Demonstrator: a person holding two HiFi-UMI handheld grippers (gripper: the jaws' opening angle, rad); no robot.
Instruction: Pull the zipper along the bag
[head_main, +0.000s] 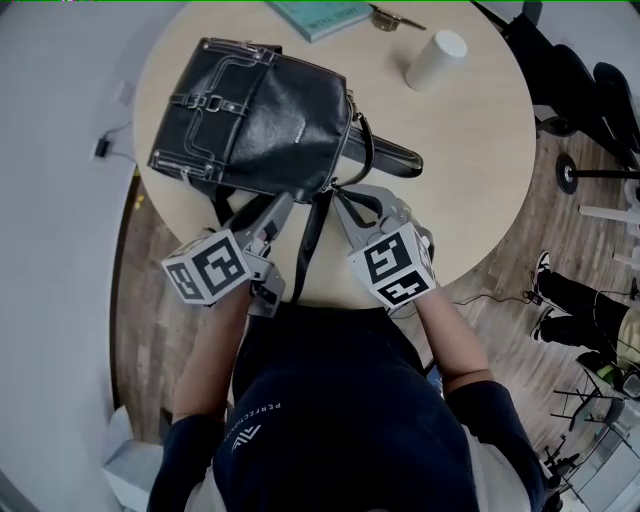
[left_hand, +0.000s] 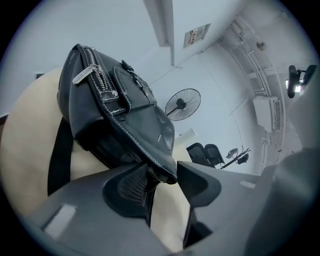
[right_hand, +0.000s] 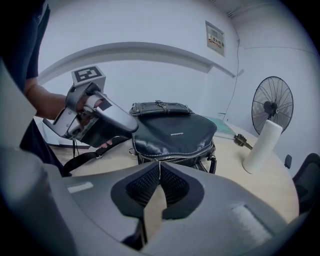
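A black leather bag (head_main: 265, 115) lies flat on the round table (head_main: 480, 180), its silver zipper (right_hand: 175, 157) running along the near side. My right gripper (right_hand: 159, 165) is shut, with the thin zipper pull pinched between its tips at the bag's near edge; in the head view it (head_main: 340, 195) sits at the middle of that edge. My left gripper (left_hand: 161, 167) has the bag's near-left corner (left_hand: 162, 167) between its jaws and holds it. It (head_main: 280, 202) stands just left of the right one.
The bag's shoulder strap (head_main: 305, 250) trails over the table's front edge between the grippers. A white cup (head_main: 436, 60), a teal book (head_main: 320, 15) and keys (head_main: 395, 20) lie at the far side. Office chairs (head_main: 570, 80) stand to the right.
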